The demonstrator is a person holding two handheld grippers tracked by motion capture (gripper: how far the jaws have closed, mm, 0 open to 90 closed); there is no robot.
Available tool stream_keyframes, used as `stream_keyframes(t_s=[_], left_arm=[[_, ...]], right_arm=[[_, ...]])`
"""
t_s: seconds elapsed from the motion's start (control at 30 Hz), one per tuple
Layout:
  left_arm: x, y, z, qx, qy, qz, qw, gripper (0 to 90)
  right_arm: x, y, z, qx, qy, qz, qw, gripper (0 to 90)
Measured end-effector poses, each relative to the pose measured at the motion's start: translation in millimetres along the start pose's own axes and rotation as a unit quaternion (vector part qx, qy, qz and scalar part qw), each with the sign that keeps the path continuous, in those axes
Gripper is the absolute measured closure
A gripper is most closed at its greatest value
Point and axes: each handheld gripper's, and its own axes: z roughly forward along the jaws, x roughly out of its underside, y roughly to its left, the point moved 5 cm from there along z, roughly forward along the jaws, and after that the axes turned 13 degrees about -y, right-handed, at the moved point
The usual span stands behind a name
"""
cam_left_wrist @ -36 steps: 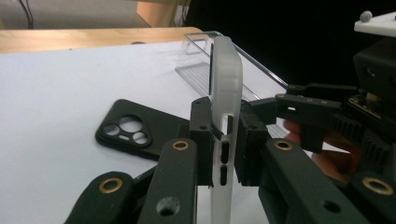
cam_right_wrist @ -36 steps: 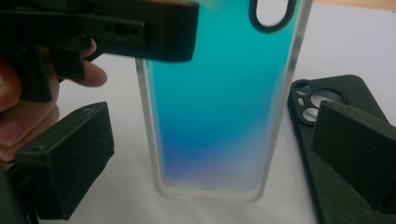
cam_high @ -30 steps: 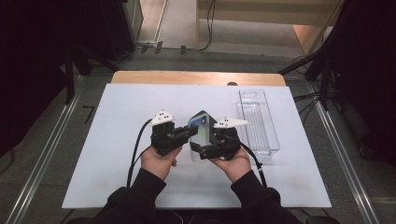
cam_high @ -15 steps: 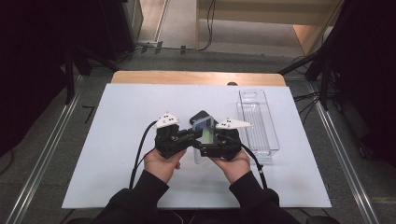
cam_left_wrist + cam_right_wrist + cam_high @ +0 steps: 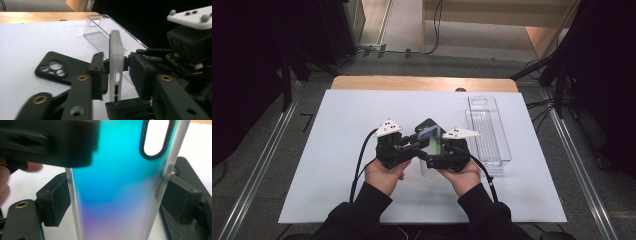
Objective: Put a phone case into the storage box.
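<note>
**Grippers on phone case, mid-table**

Right gripper (image 5: 439, 150) is clamped across the width of the frosted case (image 5: 430, 142); I see both pads pressed on its long edges in the right gripper view, its jaws having just closed in. Left gripper (image 5: 417, 146) has just been opening; the case (image 5: 116, 66) stands edge-on between its jaws, and I see a gap at the left pad. I note the case is held above the white mat (image 5: 337, 130). Black case (image 5: 58, 68) lies flat just behind. Clear tray (image 5: 492, 135) sits to the right.
</note>
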Motion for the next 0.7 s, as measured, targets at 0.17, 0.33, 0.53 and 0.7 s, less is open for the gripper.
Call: stream_keyframes(t_s=[0.17,0.33,0.53,0.7], left_arm=[[-3.3,2.7,-3.6,-0.008,0.003,0.001,1.0000,52.3],[-8.9,6.8,-9.1,0.004,0.002,-0.012,0.9999,46.0],[-9.8,11.3,-15.1,0.015,0.016,-0.025,0.9994,42.2],[-6.0,14.8,-21.3,0.029,0.034,-0.017,0.9988,36.0]], right_arm=[[5.8,-7.9,1.4,0.014,0.008,0.000,0.9999,14.8],[5.1,-17.3,-1.3,0.029,0.008,0.006,0.9995,14.8],[0.6,-25.6,-5.8,0.034,0.005,0.011,0.9994,14.8],[-4.8,-31.8,-10.2,0.035,0.002,0.013,0.9993,14.8]])
